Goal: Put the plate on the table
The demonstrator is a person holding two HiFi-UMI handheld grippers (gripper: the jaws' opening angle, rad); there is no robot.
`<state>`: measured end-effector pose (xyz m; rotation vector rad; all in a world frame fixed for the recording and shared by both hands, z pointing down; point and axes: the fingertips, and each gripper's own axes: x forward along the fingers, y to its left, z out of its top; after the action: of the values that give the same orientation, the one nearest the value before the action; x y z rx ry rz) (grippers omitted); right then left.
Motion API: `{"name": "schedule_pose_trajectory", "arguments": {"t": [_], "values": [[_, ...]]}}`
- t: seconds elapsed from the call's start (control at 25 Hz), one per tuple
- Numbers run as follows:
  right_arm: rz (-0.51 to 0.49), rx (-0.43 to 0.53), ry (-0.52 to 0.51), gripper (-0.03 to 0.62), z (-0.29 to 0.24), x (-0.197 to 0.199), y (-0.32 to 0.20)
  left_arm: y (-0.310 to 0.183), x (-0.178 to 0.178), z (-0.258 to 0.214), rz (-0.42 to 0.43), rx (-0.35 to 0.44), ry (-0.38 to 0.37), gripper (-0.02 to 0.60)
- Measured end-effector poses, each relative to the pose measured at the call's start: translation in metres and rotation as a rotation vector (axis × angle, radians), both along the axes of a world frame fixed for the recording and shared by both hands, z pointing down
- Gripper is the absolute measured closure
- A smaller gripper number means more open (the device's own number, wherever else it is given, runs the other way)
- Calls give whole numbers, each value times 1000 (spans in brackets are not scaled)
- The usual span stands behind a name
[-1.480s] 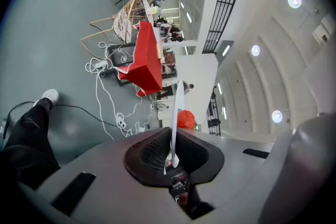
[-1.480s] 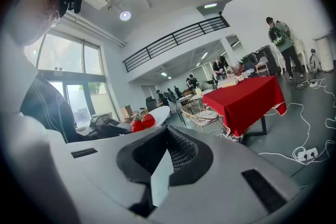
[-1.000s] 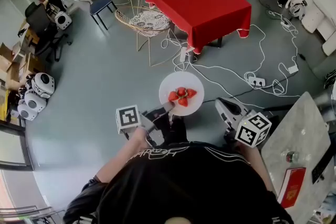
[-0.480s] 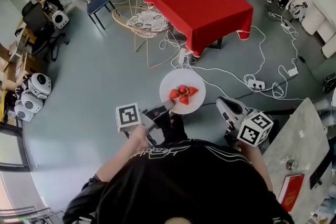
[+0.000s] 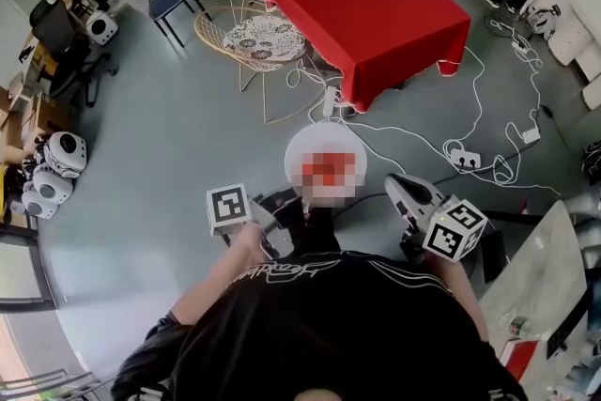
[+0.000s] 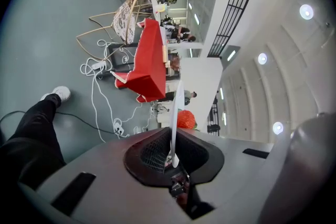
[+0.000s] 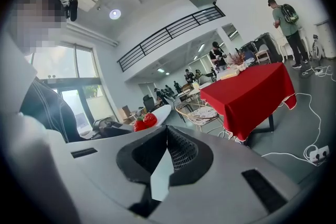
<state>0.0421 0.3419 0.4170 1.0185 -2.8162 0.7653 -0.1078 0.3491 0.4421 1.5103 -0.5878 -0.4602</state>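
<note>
In the head view, the left gripper holds a white plate by its near rim, out in front of the person and above the grey floor. The plate is well short of the red table, and cables lie on the floor between them. The right gripper hangs just to the right of the plate without touching it.

In the left gripper view, the jaws are clamped on the plate's rim. The plate is seen edge-on as a thin white strip, with a strawberry on it.

In the right gripper view, the jaws are together with nothing between them. The plate and its strawberries show to the left, and the red table stands further off to the right.
</note>
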Motion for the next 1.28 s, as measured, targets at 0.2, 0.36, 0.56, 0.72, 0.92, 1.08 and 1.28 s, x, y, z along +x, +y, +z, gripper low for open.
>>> {"name": "schedule_pose_trajectory", "arguments": {"t": [0.2, 0.36, 0.56, 0.72, 0.92, 1.08, 1.28], "values": [[50, -56, -16, 587, 6, -9, -73, -75, -15, 7, 3, -46, 0, 557], [51, -76, -40, 586, 4, -18, -140, -149, -21, 6, 18, -58, -3, 557], [103, -74, 25, 587, 6, -23, -242, -245, -23, 0, 55, -75, -3, 557], [126, -40, 72, 586, -5, -26, -312, -320, -21, -13, 95, -50, -11, 558], [174, -4, 73, 587, -23, -16, -365, -387, -13, -34, 118, 4, -2, 557], [200, 14, 61, 587, -33, -10, -384, -413, -6, -47, 134, 30, 2, 557], [215, 18, 55, 586, -31, 3, -401, -431, 5, -46, 133, 29, -11, 557]]}}
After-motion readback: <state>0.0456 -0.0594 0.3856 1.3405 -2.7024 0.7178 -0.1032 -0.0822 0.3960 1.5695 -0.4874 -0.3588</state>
